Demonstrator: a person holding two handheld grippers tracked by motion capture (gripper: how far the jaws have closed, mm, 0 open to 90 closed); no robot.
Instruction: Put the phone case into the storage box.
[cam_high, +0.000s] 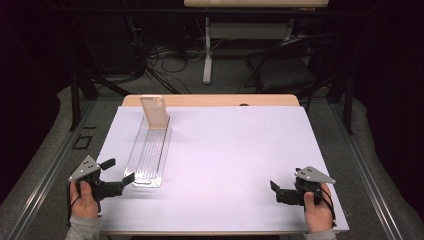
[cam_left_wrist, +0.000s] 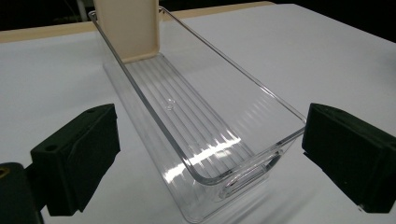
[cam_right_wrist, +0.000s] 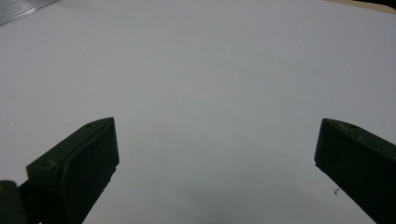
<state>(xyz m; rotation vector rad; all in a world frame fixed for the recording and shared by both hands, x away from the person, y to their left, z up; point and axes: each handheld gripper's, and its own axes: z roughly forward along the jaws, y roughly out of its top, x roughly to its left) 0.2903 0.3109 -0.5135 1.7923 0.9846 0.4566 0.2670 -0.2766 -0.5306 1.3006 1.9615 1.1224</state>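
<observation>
— on the white table cover (cam_high: 235, 150), toward its left side, what is that clear thing?

— a long clear plastic bin (cam_high: 148, 152), narrow, with a ribbed floor, lying lengthwise away from the person. a cream-coloured flat piece (cam_high: 154, 112) stands upright at its far end, rising above the rim

— is the cream piece inside the bin or behind it?

— in the left gripper view its lower edge sits within the bin's (cam_left_wrist: 205, 121) far end, on the ribbed floor – so the cream piece (cam_left_wrist: 128, 28) is inside

— and the left gripper?

— the left gripper (cam_high: 116, 174) is held by the left hand (cam_high: 85, 200) at the near left corner of the table. its jaws are spread wide, one on each side of the bin's near end, not touching it as far as i can see. in its own view the left gripper (cam_left_wrist: 210, 154) has the bin's rounded near corner between the two black jaws, with gaps on both sides

— the right one?

— the right gripper (cam_high: 274, 192) is in the right hand (cam_high: 316, 210) near the right front edge, well apart from the bin. its jaws are also wide apart, holding nothing – in its own view the right gripper (cam_right_wrist: 215, 163) has just bare white cover between the jaws

— anything past the table?

— a strip of wooden tabletop (cam_high: 210, 100) shows along the far edge, and beyond it a dark chair (cam_high: 287, 65) and cables (cam_high: 165, 60) on the floor
</observation>
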